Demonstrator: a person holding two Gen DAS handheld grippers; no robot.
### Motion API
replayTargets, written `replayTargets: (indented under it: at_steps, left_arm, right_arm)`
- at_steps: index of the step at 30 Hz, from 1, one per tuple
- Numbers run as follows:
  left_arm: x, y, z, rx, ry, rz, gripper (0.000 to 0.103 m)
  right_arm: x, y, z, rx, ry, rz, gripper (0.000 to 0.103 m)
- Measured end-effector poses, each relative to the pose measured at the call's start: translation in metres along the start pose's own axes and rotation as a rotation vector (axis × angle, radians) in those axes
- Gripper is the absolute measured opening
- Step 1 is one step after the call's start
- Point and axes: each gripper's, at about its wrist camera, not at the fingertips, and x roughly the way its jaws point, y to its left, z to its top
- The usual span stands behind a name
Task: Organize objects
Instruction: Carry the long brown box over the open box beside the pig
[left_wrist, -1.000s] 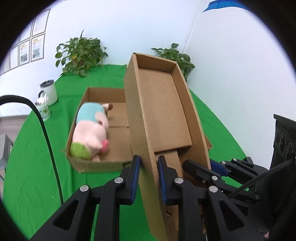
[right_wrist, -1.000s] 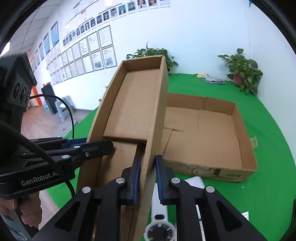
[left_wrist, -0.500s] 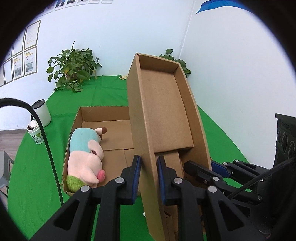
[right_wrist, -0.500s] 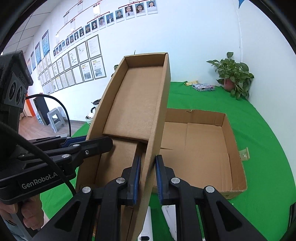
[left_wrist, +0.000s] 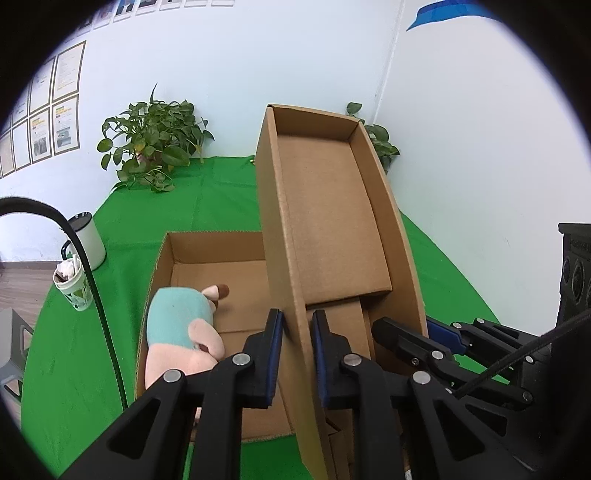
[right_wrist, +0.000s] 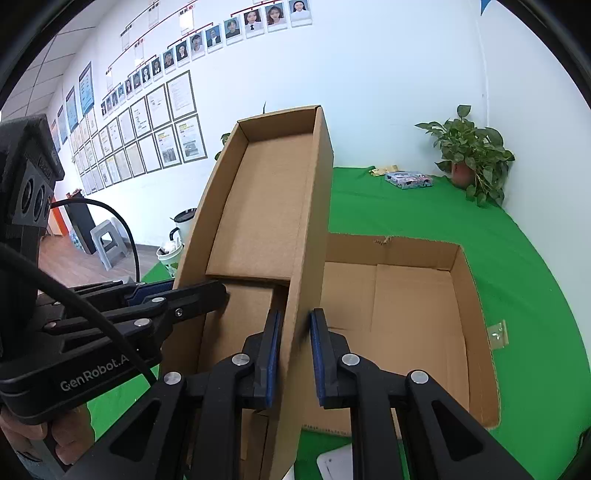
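A narrow open cardboard box (left_wrist: 328, 221) (right_wrist: 266, 206) hangs in the air, held from both long sides. My left gripper (left_wrist: 297, 325) is shut on its left wall, and my right gripper (right_wrist: 294, 325) is shut on its right wall. Below it a wide shallow cardboard box (left_wrist: 207, 251) (right_wrist: 413, 295) lies on the green cloth (left_wrist: 74, 350). In that wide box, at its left end, lies a pink plush pig (left_wrist: 177, 332) in a light blue shirt. The narrow box hides the middle of the wide one.
A white mug (left_wrist: 86, 242) and a paper cup (left_wrist: 74, 288) stand at the cloth's left edge. Potted plants (left_wrist: 155, 144) (right_wrist: 472, 155) line the back wall. A small colourful packet (right_wrist: 408, 180) lies at the back. White paper (right_wrist: 336, 463) lies near the front edge.
Both grippers carried the narrow box back toward me and slightly up, so the wide box and the pig sit lower and nearer in view. The grips stayed the same.
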Motion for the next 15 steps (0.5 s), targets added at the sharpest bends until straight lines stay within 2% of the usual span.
replayTargets:
  at_steps: [6, 15]
  left_arm:
    - [0.005, 0.009, 0.014, -0.01, -0.008, 0.014, 0.015]
    - [0.024, 0.029, 0.016, -0.027, 0.042, 0.04, 0.015]
  right_arm:
    - [0.02, 0.0, 0.022, 0.0, -0.006, 0.012, 0.014]
    - [0.067, 0.001, 0.03, 0.025, 0.063, 0.055, 0.014]
